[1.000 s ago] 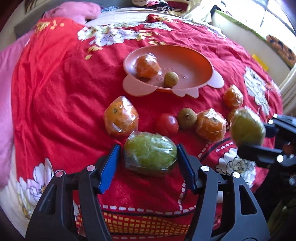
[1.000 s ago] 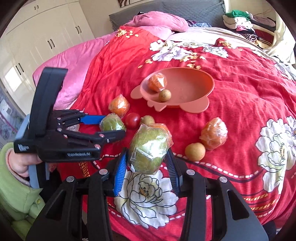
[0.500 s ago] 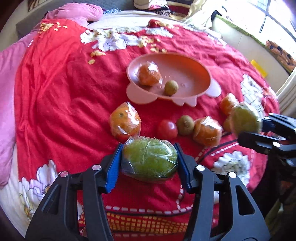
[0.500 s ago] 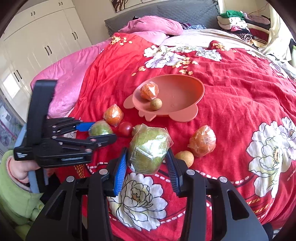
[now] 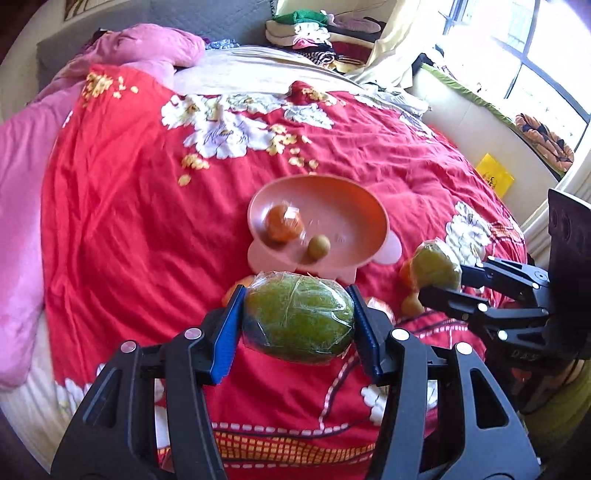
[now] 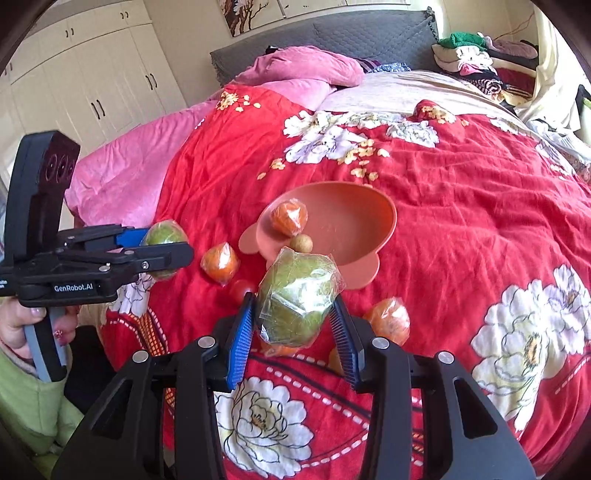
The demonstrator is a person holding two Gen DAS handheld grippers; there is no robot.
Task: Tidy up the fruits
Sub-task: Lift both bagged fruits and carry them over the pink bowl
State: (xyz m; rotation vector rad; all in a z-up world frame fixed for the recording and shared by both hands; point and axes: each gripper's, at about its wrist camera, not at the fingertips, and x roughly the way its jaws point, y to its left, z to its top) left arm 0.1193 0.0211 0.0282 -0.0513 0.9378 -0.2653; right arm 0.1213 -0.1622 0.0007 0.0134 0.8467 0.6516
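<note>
My left gripper [image 5: 297, 325] is shut on a green fruit wrapped in plastic [image 5: 298, 317] and holds it above the red bedspread, just in front of the pink bowl [image 5: 369, 210]. My right gripper [image 6: 293, 325] is shut on a second wrapped green fruit [image 6: 297, 299], also lifted, near the bowl [image 6: 373, 206]. The bowl holds a wrapped orange [image 5: 282, 223] and a small brown fruit [image 5: 318, 246]. Each gripper shows in the other's view, the right one [image 5: 439, 280] and the left one [image 6: 162, 247].
Loose on the bedspread lie wrapped oranges [image 6: 219, 262] [image 6: 389, 319] and a red tomato [image 6: 240, 290]. Pink pillows [image 5: 147, 46] lie at the bed's head. Folded clothes [image 5: 317, 31] are stacked at the far side. A window sill [image 5: 498, 122] runs along the right.
Both grippers have risen and moved forward toward the bowl, each carrying its green fruit. The left gripper closed on its fruit and lifted it off the bedspread.
</note>
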